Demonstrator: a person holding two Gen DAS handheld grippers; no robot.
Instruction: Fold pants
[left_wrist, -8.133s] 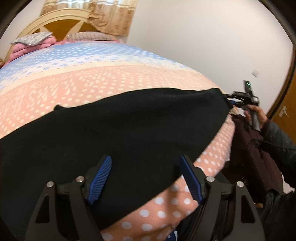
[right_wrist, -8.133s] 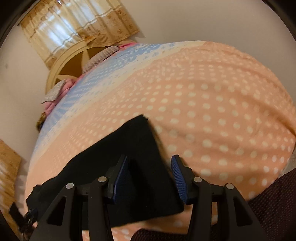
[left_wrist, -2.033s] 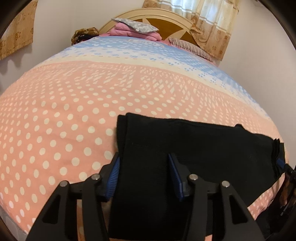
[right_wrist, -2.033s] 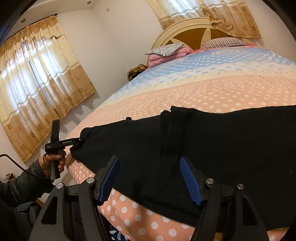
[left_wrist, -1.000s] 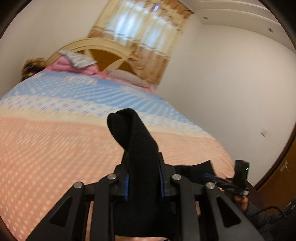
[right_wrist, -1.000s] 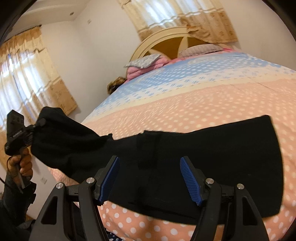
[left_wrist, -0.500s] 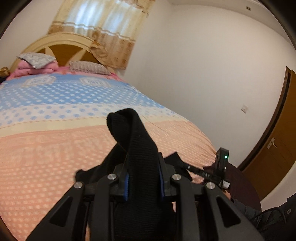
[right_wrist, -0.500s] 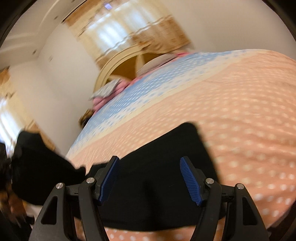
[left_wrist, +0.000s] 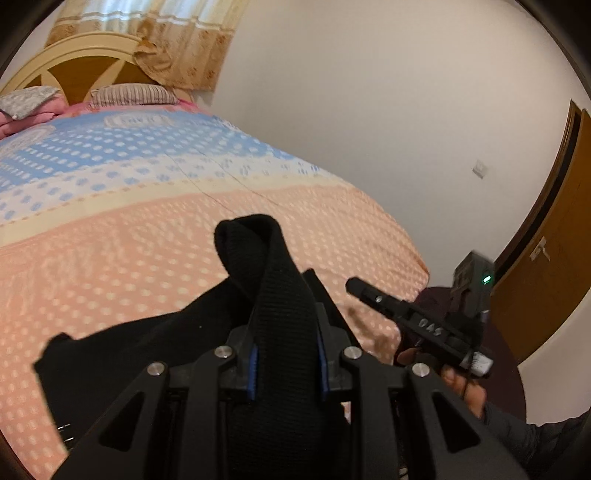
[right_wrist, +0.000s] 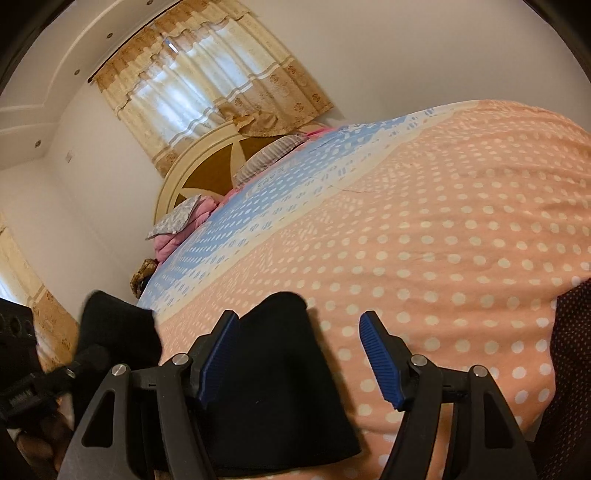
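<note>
Two black handheld grippers with blue ribbed pads work over a bed. The left gripper (left_wrist: 285, 363) is clamped tight on a thick fold of the black knit pants (left_wrist: 273, 295), which bulges up between its closed pads and stands raised above the bed. The right gripper (right_wrist: 299, 354) has its pads wide apart and holds nothing; it hangs just above the far end of the same pants, where a corner of the dark cloth lies flat on the bed. The bed itself is covered by a peach cotton bedspread with white dots (right_wrist: 461, 229), which turns to a blue dotted band toward the cream arched wooden headboard (right_wrist: 207, 162). The pants lie along the edge of the bed farthest from that headboard, partly bunched. Gold patterned curtains (right_wrist: 207, 74) hang above the headboard, and a brown wooden door (left_wrist: 554, 236) stands off to the side away from it. The risks, as a judgement: with only one end gripped, carrying the raised fold across could drag the loose end and skew the fold; the thick knit could slip from the pads if pulled hard; and the cloth near the bed's edge could slide off toward the floor.
</note>
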